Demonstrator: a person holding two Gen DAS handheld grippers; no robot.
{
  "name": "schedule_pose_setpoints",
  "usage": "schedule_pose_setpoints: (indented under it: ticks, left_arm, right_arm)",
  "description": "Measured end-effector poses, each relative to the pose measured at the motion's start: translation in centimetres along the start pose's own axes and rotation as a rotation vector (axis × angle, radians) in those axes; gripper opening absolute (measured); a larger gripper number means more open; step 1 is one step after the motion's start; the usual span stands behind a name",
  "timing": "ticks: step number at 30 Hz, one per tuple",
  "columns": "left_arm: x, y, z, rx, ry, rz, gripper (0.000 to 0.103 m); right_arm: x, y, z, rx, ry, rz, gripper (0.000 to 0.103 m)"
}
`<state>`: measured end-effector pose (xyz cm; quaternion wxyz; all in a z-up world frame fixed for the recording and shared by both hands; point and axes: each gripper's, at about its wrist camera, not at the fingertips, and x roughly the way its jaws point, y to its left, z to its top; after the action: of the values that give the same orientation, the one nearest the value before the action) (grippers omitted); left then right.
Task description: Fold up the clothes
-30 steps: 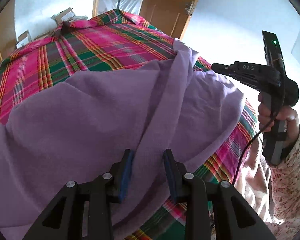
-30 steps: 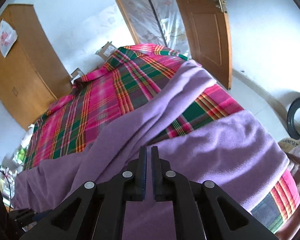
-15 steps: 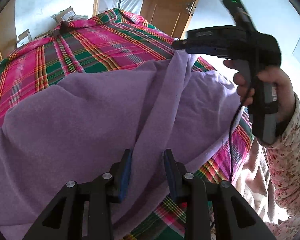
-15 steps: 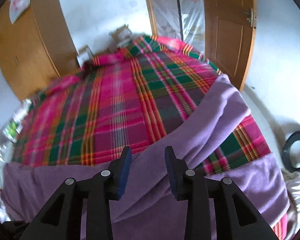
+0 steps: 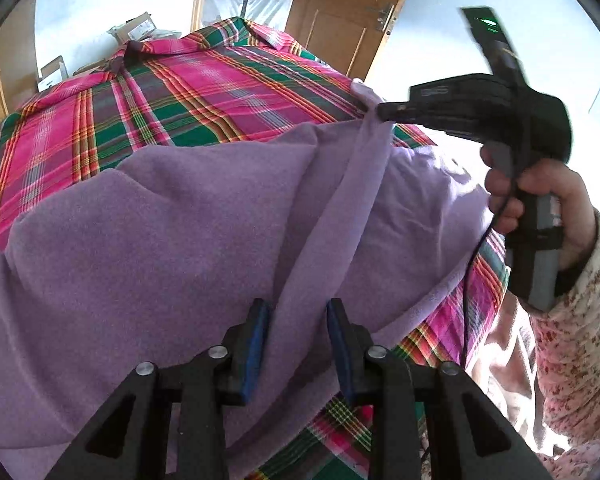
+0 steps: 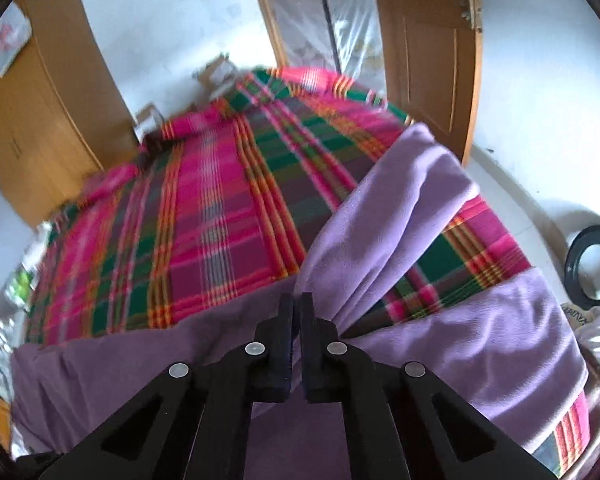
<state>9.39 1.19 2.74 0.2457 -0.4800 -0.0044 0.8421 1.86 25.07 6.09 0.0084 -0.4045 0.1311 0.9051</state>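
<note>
Here is the purple fleece garment (image 5: 172, 232), spread across the near end of the bed, over the pink-and-green plaid bedspread (image 5: 148, 96). It covers the near edge from side to side, and one long strip of it runs up and away toward the wooden door (image 6: 424, 52).

The left gripper (image 5: 298, 322) sits low over the cloth, its two blue-padded fingers (image 5: 256, 340) standing apart with a raised ridge of purple fabric running up between them. The pads are spread wider than the ridge; I cannot tell whether they touch it at all.

The right gripper (image 6: 296, 320) is another story. In its own view the fingers are drawn nearly together with only a thin slit between them, and the purple fleece bunches right at their tips, folds fanning out from that spot. From the left camera, the nose of the right gripper (image 5: 384, 110) is seen touching the far end of the long strip, at the corner of the bed. So it appears pinched on the fleece, though the bite itself is hidden behind the fingers.

The person's right hand (image 5: 540, 196) wraps the black handle, and a floral sleeve (image 5: 572, 344) shows below it. A wooden wardrobe (image 6: 40, 112) stands by the wall on the left, and a black ring (image 6: 592, 268) lies on the pale floor off to the right.
</note>
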Motion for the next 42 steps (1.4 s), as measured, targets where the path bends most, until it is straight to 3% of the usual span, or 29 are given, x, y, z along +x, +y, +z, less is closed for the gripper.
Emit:
schedule_pose_setpoints:
  ticks: [1,4,14,17,27,31,37,42]
  left_arm:
    - [-0.1,0.0,0.0,-0.002,-0.004,-0.004,0.017]
    - [-1.0,-0.3,0.0,0.006,-0.04,-0.014,0.011]
    - [-4.5,-1.5,1.1,0.036,-0.179,-0.012,0.01]
    - [-4.7,-1.9,0.8,0.054,-0.177,-0.005,0.01]
    - [-1.7,-2.8,-2.2,0.125,-0.04,0.002,0.01]
    - [-1.0,-2.9,-2.8,0.118,-0.01,0.004,0.01]
    - [-0.7,-3.1,-3.1,0.116,0.006,0.006,0.01]
    - [-0.7,-2.8,-3.4,0.114,0.016,-0.012,0.01]
  right_arm:
    - [-0.6,-0.3,0.0,0.012,-0.015,0.009,0.003]
    - [-2.6,-1.1,-0.4,0.042,-0.077,0.027,0.003]
    - [-7.8,-2.1,-0.8,0.075,-0.278,0.087,0.003]
    - [-9.1,-2.6,-2.1,0.075,-0.31,0.087,0.003]
    - [-8.6,-6.0,-8.8,0.173,-0.249,0.063,0.003]
    - [-7.7,-7.4,-10.1,0.239,-0.21,0.072,0.003]
    - [-7.2,-7.3,-10.9,0.219,-0.187,0.05,0.003]
    - [-6.1,-7.9,-11.9,0.227,-0.116,0.057,0.003]
